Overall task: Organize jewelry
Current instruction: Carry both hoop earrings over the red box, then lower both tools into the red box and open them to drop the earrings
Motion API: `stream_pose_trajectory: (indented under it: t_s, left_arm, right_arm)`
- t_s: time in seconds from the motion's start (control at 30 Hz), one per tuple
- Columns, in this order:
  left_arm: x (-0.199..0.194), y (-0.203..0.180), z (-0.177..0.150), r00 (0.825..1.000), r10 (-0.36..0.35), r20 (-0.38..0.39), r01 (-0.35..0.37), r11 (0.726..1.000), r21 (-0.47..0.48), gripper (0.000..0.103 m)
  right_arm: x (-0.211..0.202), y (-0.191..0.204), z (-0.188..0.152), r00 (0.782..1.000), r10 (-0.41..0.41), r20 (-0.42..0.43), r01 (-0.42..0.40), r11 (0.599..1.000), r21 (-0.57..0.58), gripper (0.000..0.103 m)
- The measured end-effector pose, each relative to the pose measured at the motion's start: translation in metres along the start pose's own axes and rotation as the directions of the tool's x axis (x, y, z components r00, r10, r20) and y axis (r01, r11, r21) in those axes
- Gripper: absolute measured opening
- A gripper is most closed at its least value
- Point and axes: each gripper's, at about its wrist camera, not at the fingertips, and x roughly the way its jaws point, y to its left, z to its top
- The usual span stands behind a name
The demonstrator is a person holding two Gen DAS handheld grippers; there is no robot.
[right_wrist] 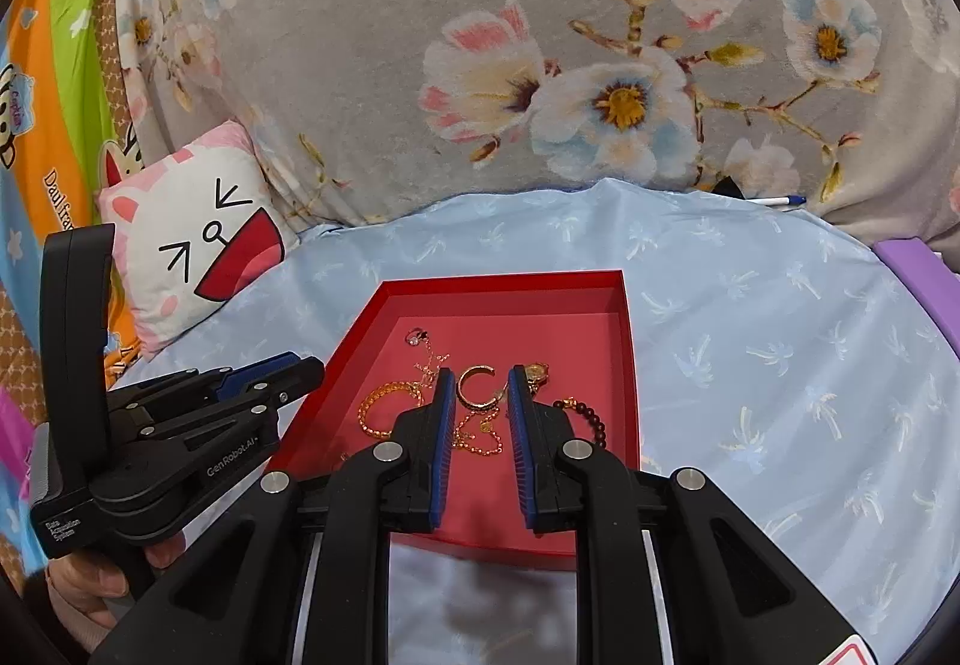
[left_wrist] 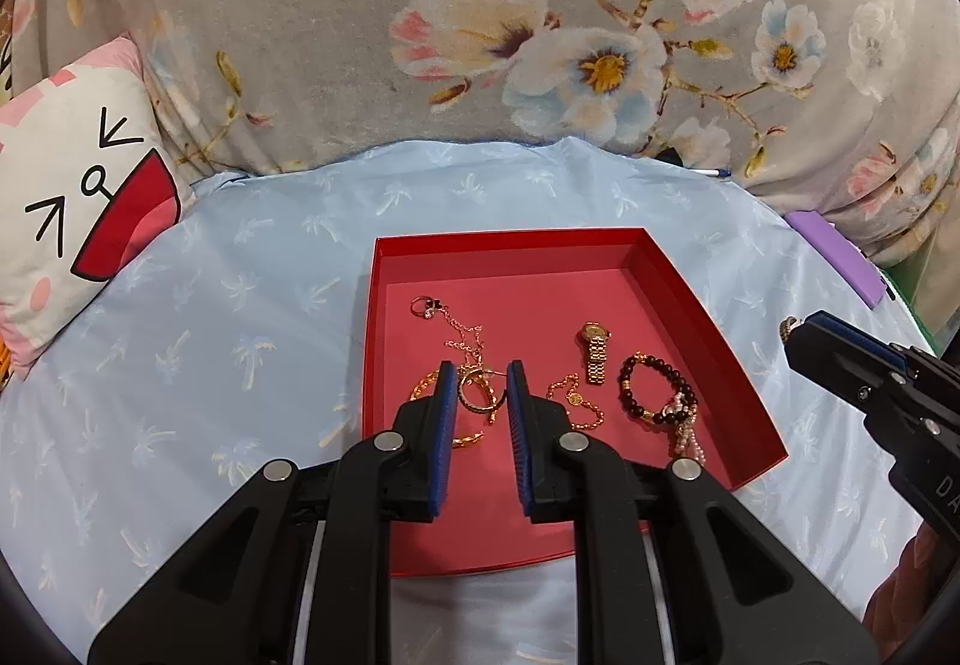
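Left gripper (left_wrist: 480, 383): fingers spread, nothing between the pads; it hangs over the near-left part of the red tray (left_wrist: 708, 329).
Right gripper (right_wrist: 478, 389): fingers likewise spread and empty in its own view; in the left wrist view only its side shows, at the right edge beyond the tray wall (the gap cannot be read from there).
Key relation: the open gold bangle (left_wrist: 477, 392) lies straight ahead of the left fingertips, framed in the gap between them; in the right wrist view the same C-shaped piece (right_wrist: 474, 386) also sits in line with that gripper's gap. Judged from the left view, the left gripper is the nearer of the two.
Bangle axis: its opening faces up and right in the right wrist view; a pinch across the band looks more workable than one across the opening.
Neighbours: a gold chain bracelet (left_wrist: 429, 386) just left, partly behind the left finger; a thin chain (left_wrist: 465, 332) runs back to a ring (left_wrist: 423, 307).
Right half of tray: gold watch (left_wrist: 595, 350), dark bead bracelet (left_wrist: 657, 386), pearl strand (left_wrist: 684, 425) touching it.
Far: floral blanket (left_wrist: 480, 5).
Hidden: whether the bangle is tangled with the chains cannot be told (fingers cover the overlap); the tray's near edge is cut off by the gripper bodies.
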Motion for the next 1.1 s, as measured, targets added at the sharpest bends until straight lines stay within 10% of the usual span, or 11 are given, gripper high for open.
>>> stream_pose_trajectory:
  t_s: [1.1]
  left_arm:
    - [0.069, 0.002, 0.040, 0.999, 0.047, -0.009, -0.048, 0.999, -0.019, 0.016]
  right_arm:
    - [0.083, -0.035, 0.031, 0.999, -0.043, -0.032, 0.045, 0.996, 0.079, 0.017]
